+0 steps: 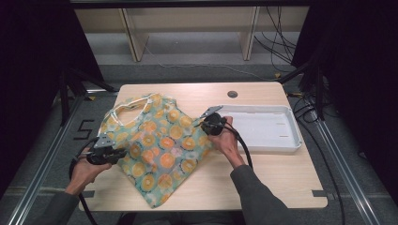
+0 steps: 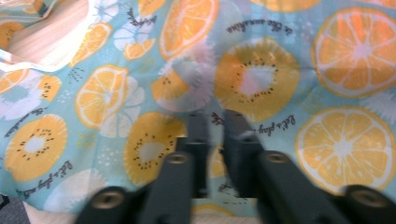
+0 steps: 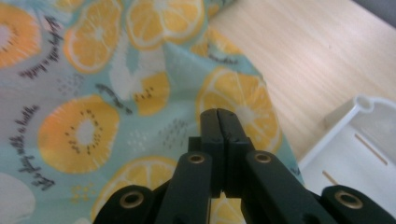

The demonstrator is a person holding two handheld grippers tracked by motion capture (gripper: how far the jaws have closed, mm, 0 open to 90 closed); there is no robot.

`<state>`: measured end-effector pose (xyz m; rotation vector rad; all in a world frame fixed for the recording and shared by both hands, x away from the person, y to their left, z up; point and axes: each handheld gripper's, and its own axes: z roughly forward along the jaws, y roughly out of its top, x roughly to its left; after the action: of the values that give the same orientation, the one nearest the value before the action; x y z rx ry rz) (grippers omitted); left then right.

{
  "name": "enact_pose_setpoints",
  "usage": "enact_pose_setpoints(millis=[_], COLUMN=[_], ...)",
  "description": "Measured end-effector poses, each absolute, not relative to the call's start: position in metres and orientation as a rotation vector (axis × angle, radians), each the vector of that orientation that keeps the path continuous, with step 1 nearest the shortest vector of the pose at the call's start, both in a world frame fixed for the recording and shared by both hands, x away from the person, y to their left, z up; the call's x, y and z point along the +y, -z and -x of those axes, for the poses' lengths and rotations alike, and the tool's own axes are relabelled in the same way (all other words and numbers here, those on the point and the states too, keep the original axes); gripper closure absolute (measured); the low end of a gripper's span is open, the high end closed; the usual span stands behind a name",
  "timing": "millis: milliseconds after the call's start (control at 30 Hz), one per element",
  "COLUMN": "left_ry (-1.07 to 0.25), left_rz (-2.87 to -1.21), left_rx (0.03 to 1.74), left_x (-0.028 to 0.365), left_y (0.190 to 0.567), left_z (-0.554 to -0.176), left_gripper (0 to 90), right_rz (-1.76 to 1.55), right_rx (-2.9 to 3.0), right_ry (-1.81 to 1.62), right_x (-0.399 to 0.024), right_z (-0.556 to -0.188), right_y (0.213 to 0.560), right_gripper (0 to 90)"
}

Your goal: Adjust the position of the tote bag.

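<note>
Nearest the person, the left tool (image 1: 105,152) lies at the near-left edge of a fruit-print cloth bag (image 1: 159,150), held in the left hand (image 1: 84,172). In the left gripper view its two black jaws stand a little apart over the orange-slice print, with a narrow gap between them; whether cloth sits in that gap cannot be told. The bag lies spread flat on the wooden table (image 1: 277,173), left of centre, its white-edged handles at the far-left end. Farther on, the right tool (image 1: 212,123) rests at the bag's right edge, gripped by the right hand (image 1: 227,140). In the right gripper view its jaws are pressed together above the fabric. Beyond it, on the table's right side, sits a white tray (image 1: 281,145).
</note>
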<state>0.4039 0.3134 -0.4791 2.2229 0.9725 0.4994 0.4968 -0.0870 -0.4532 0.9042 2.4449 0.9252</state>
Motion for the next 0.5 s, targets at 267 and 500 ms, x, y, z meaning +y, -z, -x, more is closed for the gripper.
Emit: enact_pose_setpoints(millis=[267,500], left_ry=[-0.523,-0.493], left_rz=[-2.224,-2.255], left_rx=[1.008,1.028], left_x=[0.314,0.314], left_y=[0.479,0.487], left_z=[-0.409,-0.418], left_gripper=[41.1,30.5], right_rz=[-0.921,-0.948], right_rx=[2.403,2.495], right_ry=[-1.028,-0.974], right_x=[-0.078,-0.063], right_z=[-0.5,-0.507], right_y=[0.444,0.458], right_gripper=[38.9,47.4])
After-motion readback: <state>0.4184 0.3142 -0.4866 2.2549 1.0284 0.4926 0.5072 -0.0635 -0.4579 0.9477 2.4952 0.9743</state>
